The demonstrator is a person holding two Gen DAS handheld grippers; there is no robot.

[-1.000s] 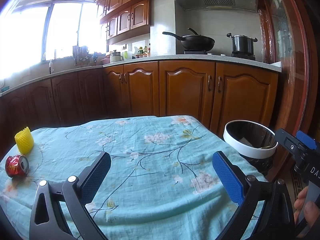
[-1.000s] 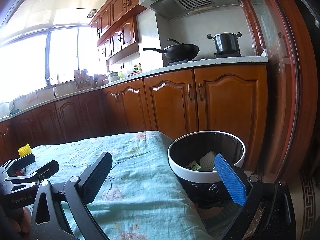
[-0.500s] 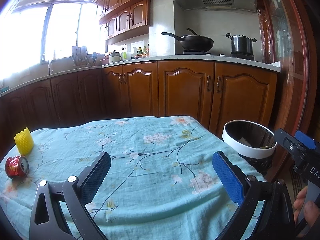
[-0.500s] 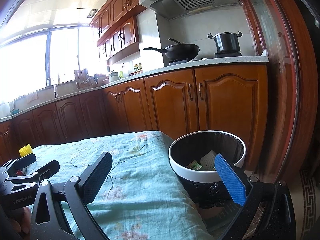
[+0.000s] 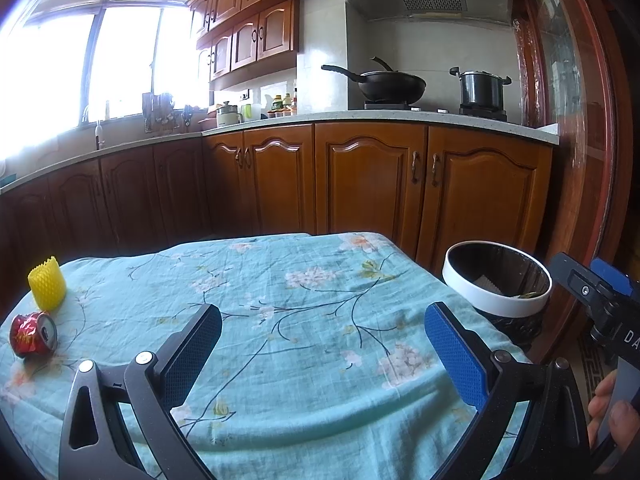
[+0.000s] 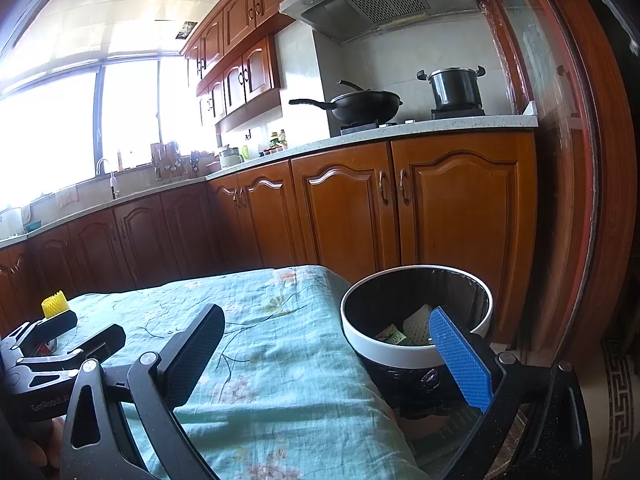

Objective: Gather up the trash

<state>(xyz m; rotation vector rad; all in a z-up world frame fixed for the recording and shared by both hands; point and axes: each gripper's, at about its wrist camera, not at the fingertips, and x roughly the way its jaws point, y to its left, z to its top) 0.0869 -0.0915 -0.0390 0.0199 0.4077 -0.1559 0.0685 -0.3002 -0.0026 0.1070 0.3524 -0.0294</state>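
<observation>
Basically nothing has moved over the last sec: left gripper (image 5: 322,344) and right gripper (image 6: 324,346) both hover w/ fingers spread apart, empty, so no pickup has begun. Crushed red can (image 5: 33,334) lies on its side at the tablecloth's (image 5: 320,320) left edge, just beside a yellow foam sleeve (image 5: 47,288), well apart from the bin (image 6: 416,354). Its long axis seems to run left-right, top facing right.

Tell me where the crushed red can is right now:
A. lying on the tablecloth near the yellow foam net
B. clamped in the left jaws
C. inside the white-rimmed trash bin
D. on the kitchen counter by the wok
A. The crushed red can lies on its side on the blue floral tablecloth, just in front of the yellow foam net; the left gripper is open and empty, and the trash bin holds only other scraps.
</observation>
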